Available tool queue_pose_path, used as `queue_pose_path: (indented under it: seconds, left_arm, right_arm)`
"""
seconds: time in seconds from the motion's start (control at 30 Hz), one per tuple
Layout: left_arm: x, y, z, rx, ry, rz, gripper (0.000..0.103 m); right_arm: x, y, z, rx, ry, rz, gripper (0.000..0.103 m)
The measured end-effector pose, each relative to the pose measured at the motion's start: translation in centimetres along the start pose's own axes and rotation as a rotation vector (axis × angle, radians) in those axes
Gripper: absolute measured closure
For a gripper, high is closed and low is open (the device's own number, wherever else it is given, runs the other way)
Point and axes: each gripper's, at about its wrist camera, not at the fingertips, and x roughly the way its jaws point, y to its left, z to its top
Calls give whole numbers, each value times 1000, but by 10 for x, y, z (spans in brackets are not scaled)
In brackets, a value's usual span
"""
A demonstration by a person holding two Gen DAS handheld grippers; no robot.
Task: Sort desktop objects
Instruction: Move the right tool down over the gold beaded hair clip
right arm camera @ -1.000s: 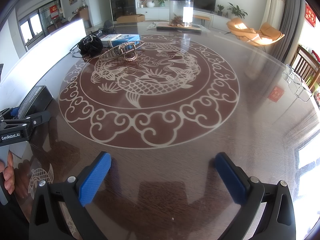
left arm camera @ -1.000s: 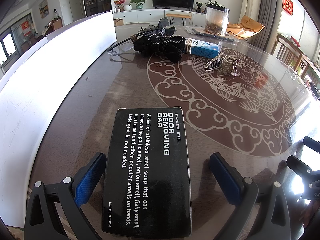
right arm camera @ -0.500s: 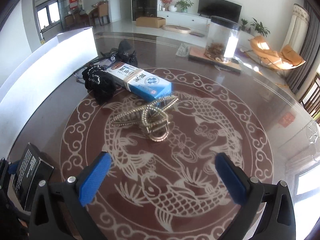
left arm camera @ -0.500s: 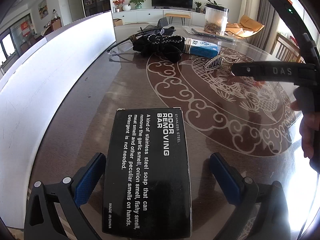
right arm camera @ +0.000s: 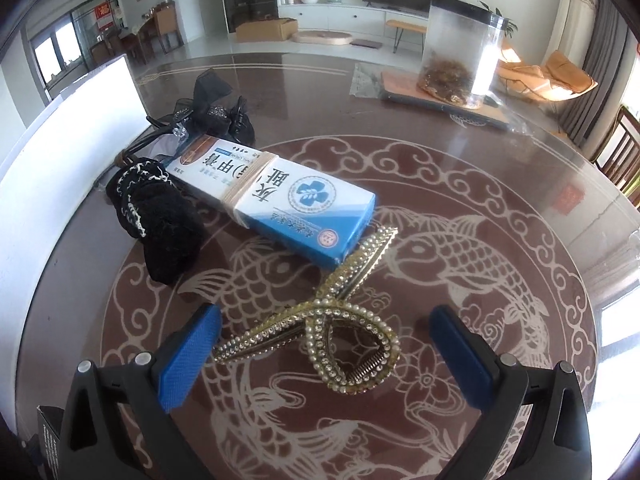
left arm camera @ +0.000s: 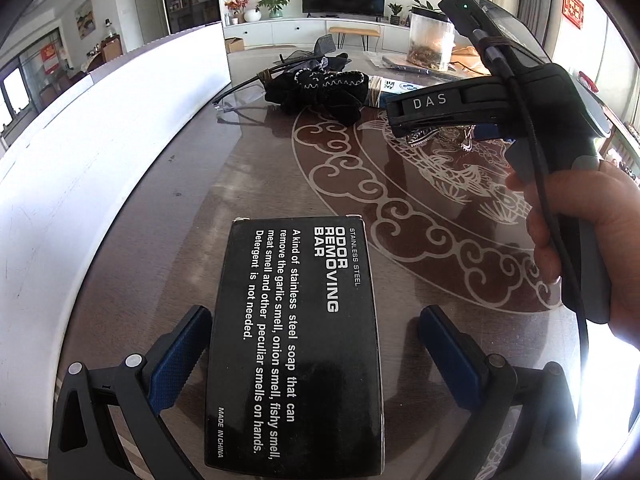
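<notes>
- A black box [left arm camera: 294,344] printed "ODOR REMOVING BAR" in white lies flat on the counter [left arm camera: 248,176], near its edge.
- A gold hair claw [right arm camera: 320,324] studded with pearls and rhinestones lies on its side over the fish pattern.
- A blue-and-white carton [right arm camera: 280,196] bound with rubber bands lies flat, one end touching the claw's tip.
- A black fabric piece [right arm camera: 160,220] with white stitching lies against the carton's side.
- A black mesh bow [right arm camera: 214,100] sits behind the carton.

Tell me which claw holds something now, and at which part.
Neither holds anything. The left claw is open around the black box, pads not touching. The right claw is open around the hair clip.
</notes>
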Motion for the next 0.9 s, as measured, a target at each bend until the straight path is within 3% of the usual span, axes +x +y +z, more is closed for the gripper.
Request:
queue_pose_path:
  seconds: [0.1,0.17,0.57,0.9]
  left_arm:
    - [0,0,0,0,0,0,0]
    - [0,0,0,0,0,0,0]
    - [1,0,0,0,0,0,0]
    - [0,0,0,0,0,1,0]
  right_arm:
    - [-4,-4,-3,18,-24,2,5]
    - [-9,-4,-6,-1,-40,1,21]
    - [-25,-8,-34,-64,-50,44,21]
    - [-81,-24,-127,-167,-64,80,21]
